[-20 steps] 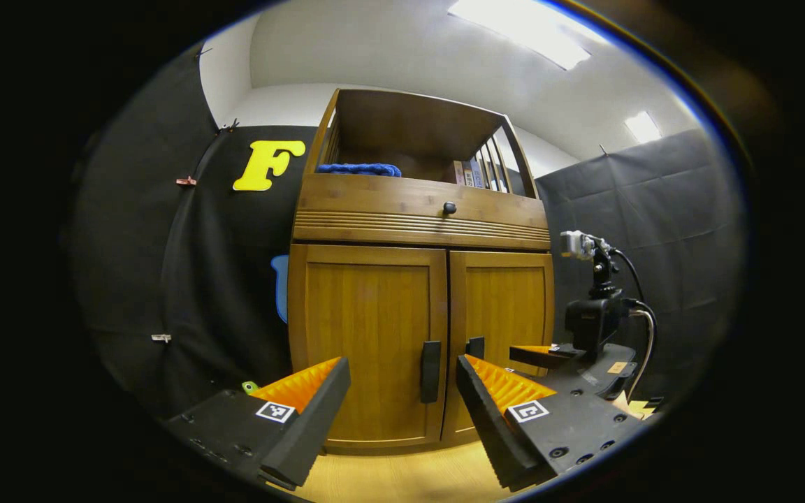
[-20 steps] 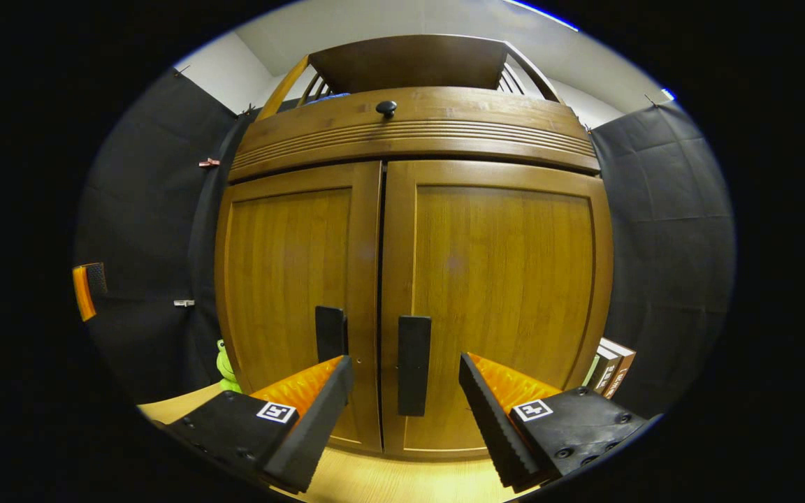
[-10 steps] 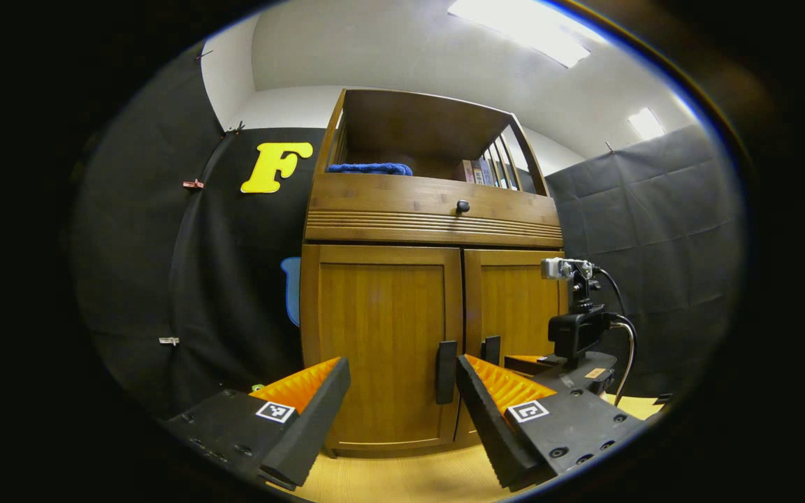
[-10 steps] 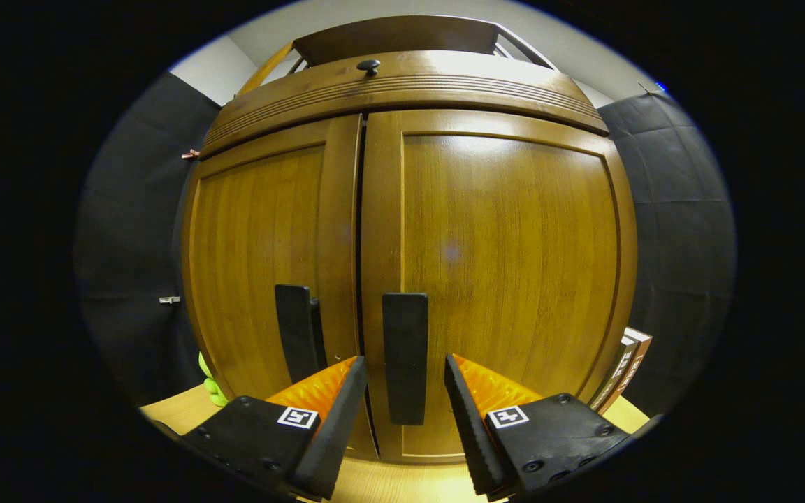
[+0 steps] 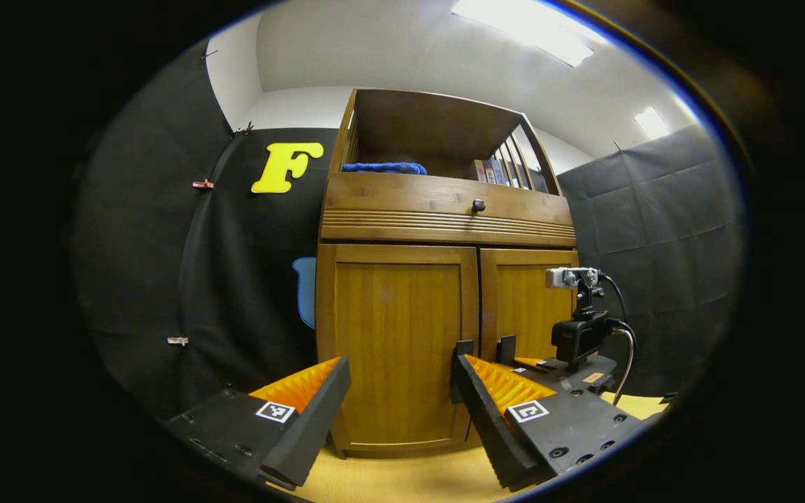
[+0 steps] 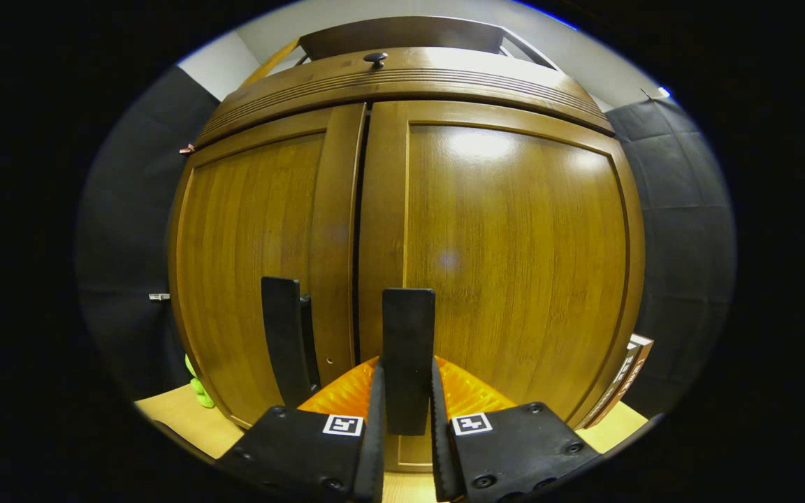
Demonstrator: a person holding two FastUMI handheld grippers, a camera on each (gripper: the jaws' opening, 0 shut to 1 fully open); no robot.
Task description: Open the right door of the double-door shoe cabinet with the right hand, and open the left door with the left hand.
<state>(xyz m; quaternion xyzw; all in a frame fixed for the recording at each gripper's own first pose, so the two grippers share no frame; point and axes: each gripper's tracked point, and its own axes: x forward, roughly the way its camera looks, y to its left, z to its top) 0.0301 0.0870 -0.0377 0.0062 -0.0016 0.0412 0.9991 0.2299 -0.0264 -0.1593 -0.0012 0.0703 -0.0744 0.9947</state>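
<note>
- Currently, the right door's handle (image 6: pixel 408 353) is clamped between the fingers of the right gripper (image 6: pixel 407 419), both pressed against its sides, low on the right door (image 6: pixel 514 265) of the shoe cabinet (image 5: pixel 444 209).
- Both doors are judged closed; only a thin dark seam is seen between them.
- A steady pull toward the near side, swung rightward about the hinge, is called for next.
- The left gripper (image 5: pixel 402 391) is held well back with fingers spread wide; the left door's handle (image 5: pixel 460 370) is yet to be reached on the left door (image 5: pixel 395 335).
- No readable brand or label is made out; only square coded markers are seen on the grippers.
</note>
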